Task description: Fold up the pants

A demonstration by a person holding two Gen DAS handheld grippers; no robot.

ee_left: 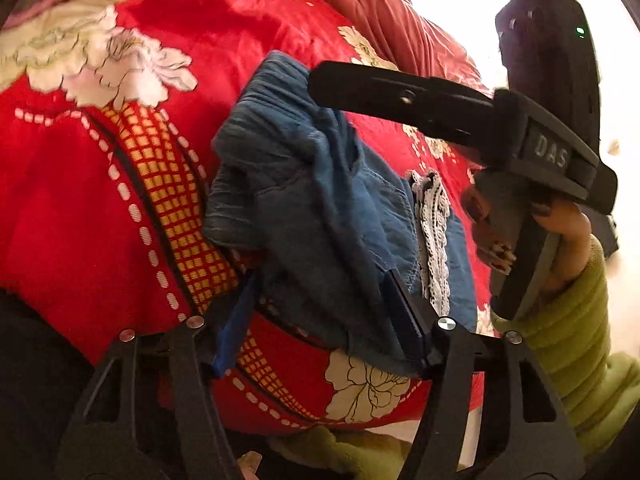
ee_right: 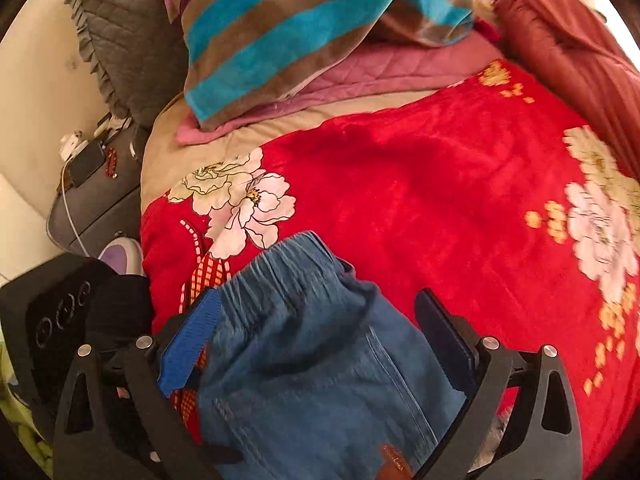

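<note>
Your left gripper (ee_left: 324, 320) stands at a middling gap with a bunched fold of the blue pants (ee_left: 320, 200) between the pads; the right-hand pad lies against the denim, the blue left-hand pad (ee_left: 234, 328) sits just beside the cloth edge, so no clear pinch shows. Your right gripper (ee_right: 316, 344) stands wide, both pads astride the pants (ee_right: 320, 360) near the elastic waistband (ee_right: 288, 264); whether the pads press the fabric you cannot tell.

In the left wrist view your right gripper's black finger (ee_left: 400, 96) reaches over the waistband end, your right hand (ee_left: 560, 232) in a green sleeve (ee_left: 580, 320) on its handle.

The pants lie crumpled on the red floral blanket (ee_right: 440, 184), a white lace trim (ee_left: 434, 232) showing at one edge. Beyond: striped towel (ee_right: 304, 32), pink quilt (ee_right: 400, 68), grey ruffled pillow (ee_right: 120, 40), dark red quilt (ee_right: 580, 52).
</note>
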